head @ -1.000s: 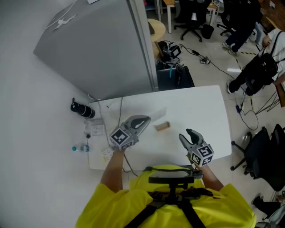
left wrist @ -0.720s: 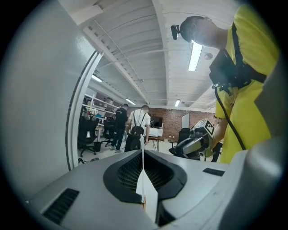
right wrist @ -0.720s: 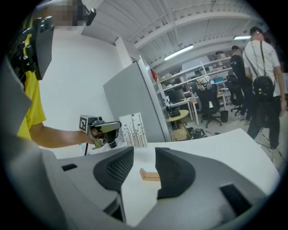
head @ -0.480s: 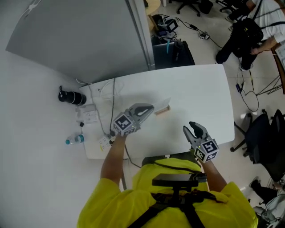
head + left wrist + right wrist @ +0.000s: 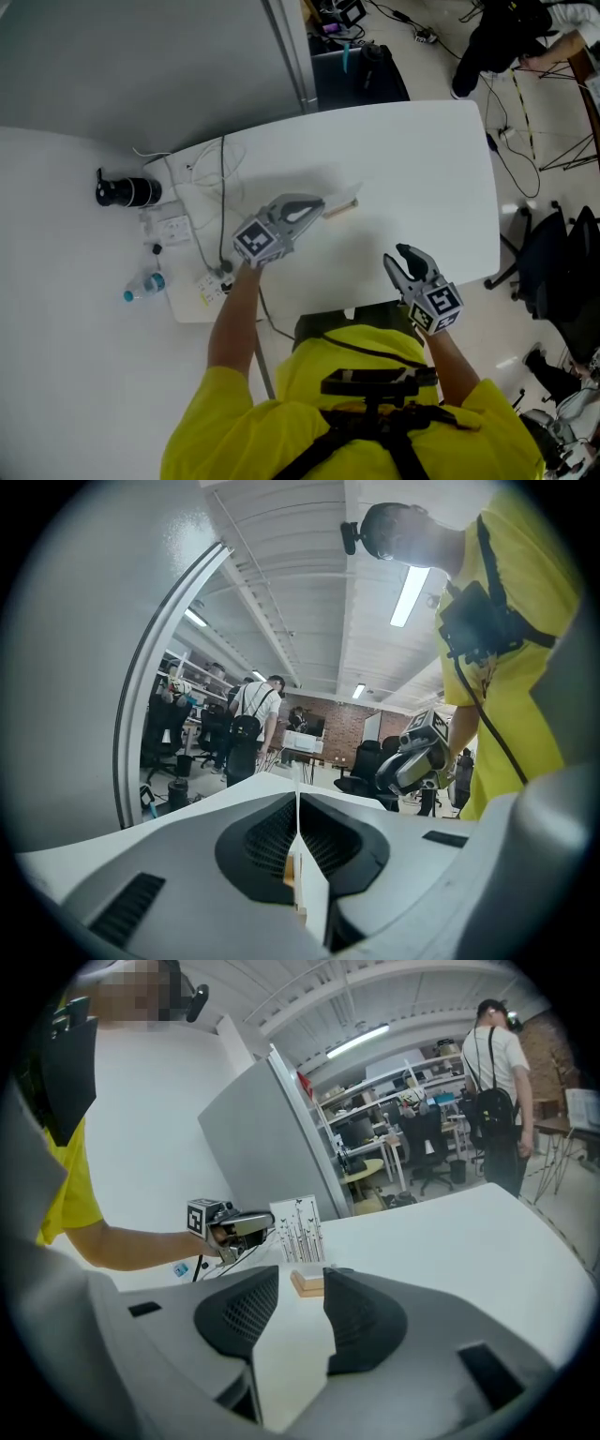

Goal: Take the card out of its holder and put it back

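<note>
The card (image 5: 300,1230) stands upright in its wooden holder (image 5: 307,1284) on the table (image 5: 422,169). The left hand-held gripper (image 5: 315,205), its jaws parted only to a slit, sits at the card's 9 o'clock. It is lined up edge-on so the thin sheet can slip between the pads, and I judge the card not yet pinched. The right hand-held gripper (image 5: 400,255), at the holder's 5 o'clock, has just been closing partway. It stands spread and empty, probably ready to steady the holder.
</note>
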Available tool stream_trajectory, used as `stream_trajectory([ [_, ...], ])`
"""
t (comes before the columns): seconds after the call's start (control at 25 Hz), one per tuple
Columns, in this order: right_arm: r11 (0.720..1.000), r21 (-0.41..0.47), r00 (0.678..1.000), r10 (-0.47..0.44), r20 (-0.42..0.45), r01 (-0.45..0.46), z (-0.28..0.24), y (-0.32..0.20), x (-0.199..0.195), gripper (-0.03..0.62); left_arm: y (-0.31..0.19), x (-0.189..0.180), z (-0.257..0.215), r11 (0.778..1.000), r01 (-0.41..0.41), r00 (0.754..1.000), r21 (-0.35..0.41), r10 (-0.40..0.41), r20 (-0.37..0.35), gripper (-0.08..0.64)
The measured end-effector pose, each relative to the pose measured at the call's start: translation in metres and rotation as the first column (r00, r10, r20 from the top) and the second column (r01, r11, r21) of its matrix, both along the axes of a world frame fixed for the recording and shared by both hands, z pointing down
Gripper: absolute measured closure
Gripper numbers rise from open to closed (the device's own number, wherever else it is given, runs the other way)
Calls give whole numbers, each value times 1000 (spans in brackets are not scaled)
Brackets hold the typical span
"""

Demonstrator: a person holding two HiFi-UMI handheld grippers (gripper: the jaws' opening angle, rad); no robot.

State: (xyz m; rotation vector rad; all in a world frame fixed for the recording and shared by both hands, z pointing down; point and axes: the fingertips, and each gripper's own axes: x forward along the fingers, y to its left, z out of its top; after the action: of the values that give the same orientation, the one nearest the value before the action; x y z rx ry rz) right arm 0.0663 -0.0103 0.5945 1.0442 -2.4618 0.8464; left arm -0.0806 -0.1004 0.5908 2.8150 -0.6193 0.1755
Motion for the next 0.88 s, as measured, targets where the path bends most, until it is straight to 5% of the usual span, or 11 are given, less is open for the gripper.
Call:
stream_trajectory([
  [0.88,1000,-25,1000,2,0,-2,9,3,2,434,2,1,19,1000,21,1000,-18,-20,15,555],
])
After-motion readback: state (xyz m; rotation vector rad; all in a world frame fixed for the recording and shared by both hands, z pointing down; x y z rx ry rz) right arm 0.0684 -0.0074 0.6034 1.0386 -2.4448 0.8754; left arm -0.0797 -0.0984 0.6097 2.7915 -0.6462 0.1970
